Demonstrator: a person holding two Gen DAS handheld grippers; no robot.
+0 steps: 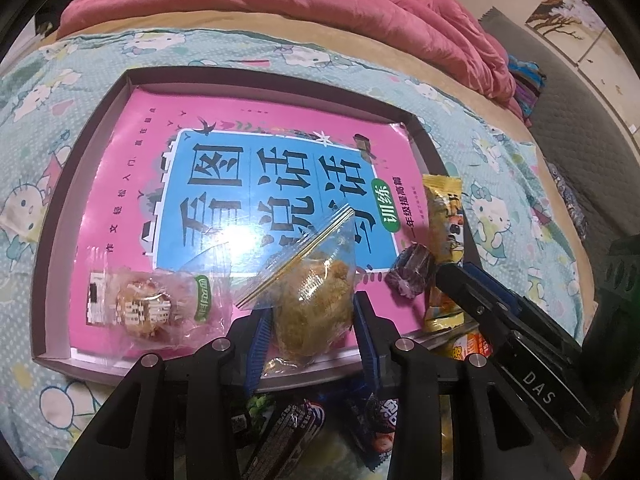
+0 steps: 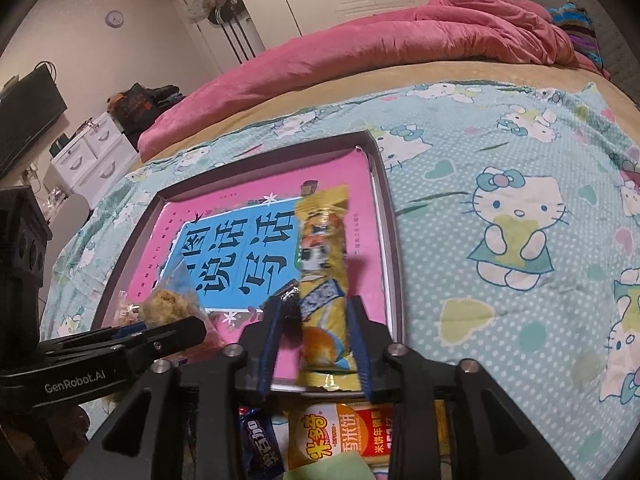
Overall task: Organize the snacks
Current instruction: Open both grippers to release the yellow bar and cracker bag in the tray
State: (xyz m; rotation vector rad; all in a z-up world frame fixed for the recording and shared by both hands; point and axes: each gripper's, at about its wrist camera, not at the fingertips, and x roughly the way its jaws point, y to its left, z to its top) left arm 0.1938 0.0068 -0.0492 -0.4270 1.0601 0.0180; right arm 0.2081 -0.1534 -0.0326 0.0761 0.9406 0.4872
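the yellow snack packet (image 2: 324, 280) is motion-blurred; loose snacks (image 1: 296, 436) below sit half hidden behind gripper arms.

tray (image 1: 52, 236) x1 | book (image 1: 132, 184) x1 | snack pkts in tray x4

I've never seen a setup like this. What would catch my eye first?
A shallow tray on a Hello Kitty bedsheet, lined with a bright pink book. The left gripper straddles a clear bag of golden snack; the right gripper has a yellow snack stick between its jaws.
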